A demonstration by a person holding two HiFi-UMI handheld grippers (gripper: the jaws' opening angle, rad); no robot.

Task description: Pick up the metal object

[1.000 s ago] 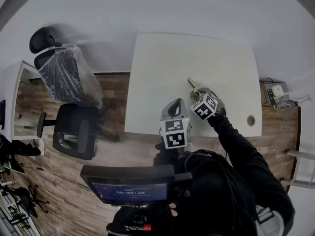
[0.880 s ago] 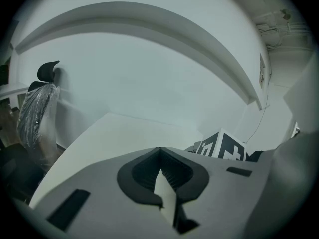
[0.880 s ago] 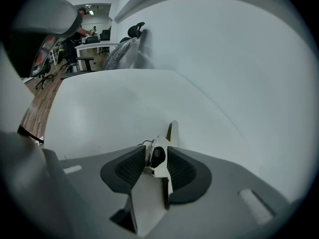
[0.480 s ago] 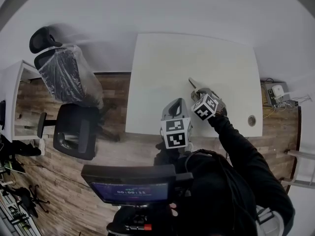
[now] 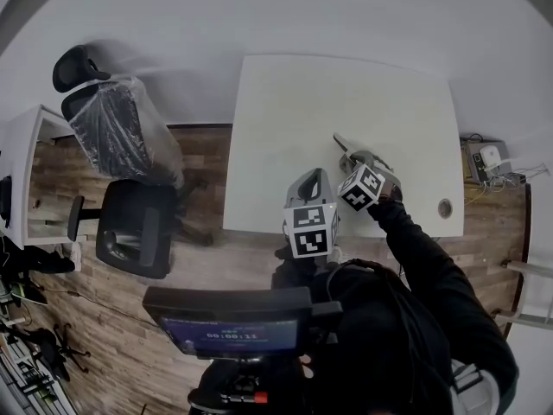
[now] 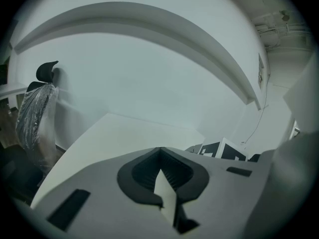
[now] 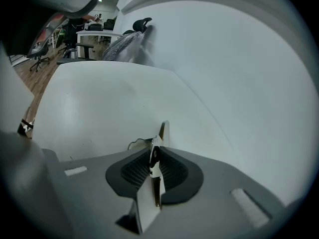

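Head view, looking steeply down, read from left to right: at the far left stands an office chair (image 5: pixel 121 132) whose back is wrapped in a clear plastic cover, with a second black chair (image 5: pixel 130 232) just below it on the wooden floor. Next comes the white table (image 5: pixel 328 93). My left claw (image 5: pixel 314 175) is held at the table's near edge; in the left gripper view (image 6: pixel 159 151) its jaw tips meet, clenched on nothing, with only table showing past them. Just to its right, my right claw (image 5: pixel 351 156) is over the table top, angled downward. Its jaws have just been closing, and the right gripper view (image 7: pixel 153 149) shows them grasping the metal object (image 7: pixel 162 132), a thin flat strip seen edge-on between the ribbed pads. The strip's long axis runs along the jaws, its free end pointing away from me. From above, the metal object (image 5: pixel 340 143) slants toward the upper left, out past the claw. Whether its far end touches the table, I cannot tell. Further right, near the table's edge, is a round cable hole (image 5: pixel 445 206).
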